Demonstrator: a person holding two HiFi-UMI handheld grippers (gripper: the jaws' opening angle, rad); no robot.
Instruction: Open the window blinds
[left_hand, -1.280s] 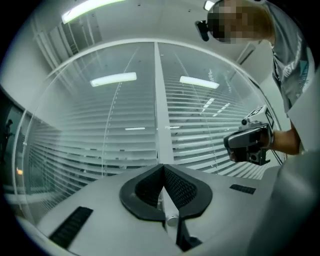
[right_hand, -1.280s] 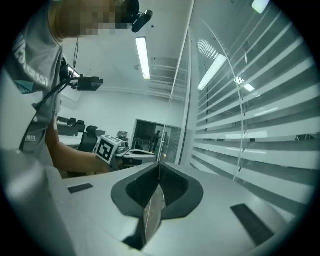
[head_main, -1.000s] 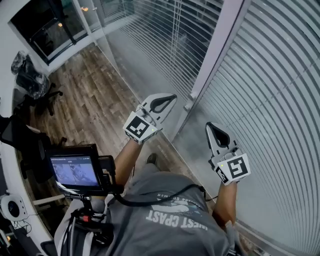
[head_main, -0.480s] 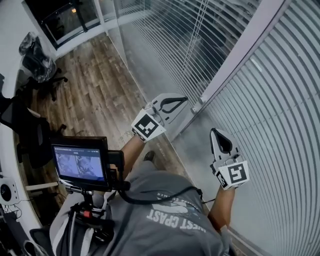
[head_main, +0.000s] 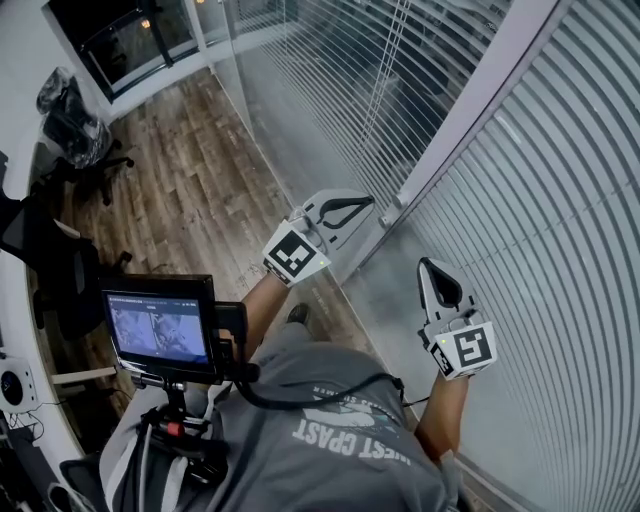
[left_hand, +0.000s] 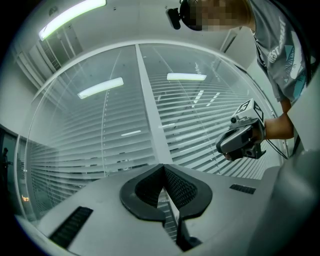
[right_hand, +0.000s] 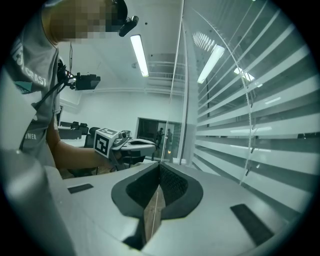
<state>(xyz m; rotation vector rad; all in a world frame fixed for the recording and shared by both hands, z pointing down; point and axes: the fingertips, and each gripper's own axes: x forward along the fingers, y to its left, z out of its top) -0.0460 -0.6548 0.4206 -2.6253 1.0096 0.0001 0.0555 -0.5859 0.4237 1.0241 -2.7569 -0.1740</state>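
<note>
Left gripper (head_main: 368, 203) and right gripper (head_main: 428, 270) stay clenched on nothing mid-frame, barely shifted since a moment ago; window blinds (head_main: 560, 200) fill the right side, cords (head_main: 390, 60) at top centre untouched, opening not begun.

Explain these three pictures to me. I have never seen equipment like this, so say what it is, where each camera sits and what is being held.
No robot here: a person stands by tall window blinds and holds a hand tool with two fingers in each hand. The head view looks down from a camera on the person's head: the left gripper and right gripper both point toward the blinds, above a wooden floor. A small screen hangs at the person's chest. The other two pictures come from cameras riding on each tool, looking along its fingers. In both, the black fingers are closed tip to tip, gripping nothing I can make out.
</note>
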